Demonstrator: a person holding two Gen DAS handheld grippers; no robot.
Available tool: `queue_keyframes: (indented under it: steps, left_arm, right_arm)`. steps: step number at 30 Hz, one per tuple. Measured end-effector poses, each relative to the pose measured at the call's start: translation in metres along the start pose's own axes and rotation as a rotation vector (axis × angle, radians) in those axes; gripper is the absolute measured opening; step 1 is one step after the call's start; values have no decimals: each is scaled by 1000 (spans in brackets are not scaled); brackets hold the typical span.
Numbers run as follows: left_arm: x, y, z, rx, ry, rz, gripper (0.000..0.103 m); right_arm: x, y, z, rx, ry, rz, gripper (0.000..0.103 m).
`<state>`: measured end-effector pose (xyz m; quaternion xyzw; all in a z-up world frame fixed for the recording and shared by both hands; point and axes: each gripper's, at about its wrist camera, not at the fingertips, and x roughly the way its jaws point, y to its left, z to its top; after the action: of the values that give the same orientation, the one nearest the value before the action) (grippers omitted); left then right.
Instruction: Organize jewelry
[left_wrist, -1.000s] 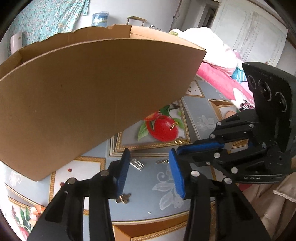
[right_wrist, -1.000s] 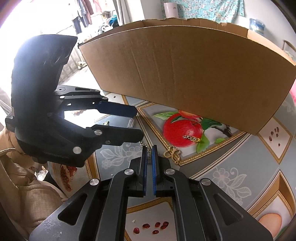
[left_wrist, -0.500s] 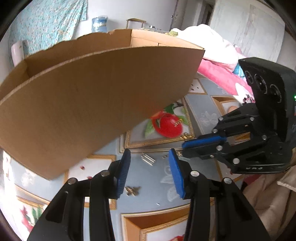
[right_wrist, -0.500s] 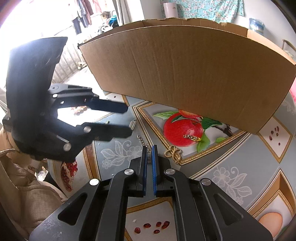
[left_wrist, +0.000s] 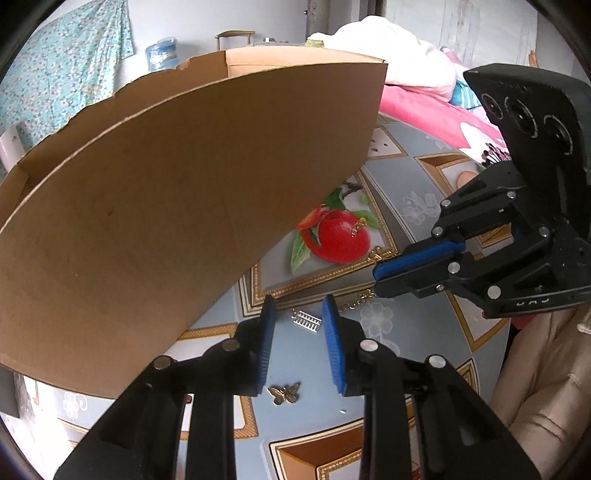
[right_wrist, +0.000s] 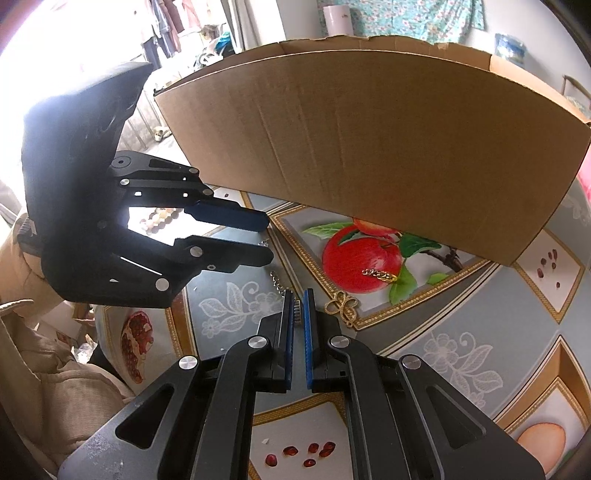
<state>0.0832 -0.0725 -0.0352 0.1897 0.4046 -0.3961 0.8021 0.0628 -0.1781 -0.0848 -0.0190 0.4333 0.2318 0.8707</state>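
Left wrist view: left gripper hangs over the patterned tablecloth, jaws have just been closing but pads aren't on anything yet; the small silver comb-like piece lies flat on the cloth just past the tips, roughly betw them. Gold butterfly charm sits nearer the camera, under the fingers, untouched. Right gripper is clenched on one end of a thin chain that trails off the tips onto the cloth; in right wrist view the same chain runs out from the nearly closed pads. Short gold chain rests on the printed red fruit, gold bow-shaped piece just beside the right tips. Cardboard box stands right behind, open top, prob the drop spot.

Handling, my guess: all pieces v light, thin, hard metal, low profile, so they'll skid on slick cloth. Comb piece is stiff; pinch across its narrow width, tips touching cloth. Chains are limp, will dangle & swing; grab mid-length or bunch. Butterfly wings could bend, so take it by the body w/ a gentle squeeze
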Motion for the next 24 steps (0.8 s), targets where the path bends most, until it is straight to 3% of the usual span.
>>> queue_keyframes:
  steps: [6, 11, 14, 24]
  left_arm:
    - [1, -3, -1, 31, -7, -24, 24]
    - [0, -2, -3, 28, -15, -18, 8]
    - [0, -2, -4, 21, -21, -5, 4]
    - [-4, -7, -13, -24, -56, 53, 4]
  right_arm:
    - [0, -3, 1, 3, -2, 3, 4]
    - [-1, -3, 2, 3, -3, 0, 4]
    - [-3, -4, 2, 3, -3, -2, 4]
    - [-8, -6, 1, 6, -6, -14, 4]
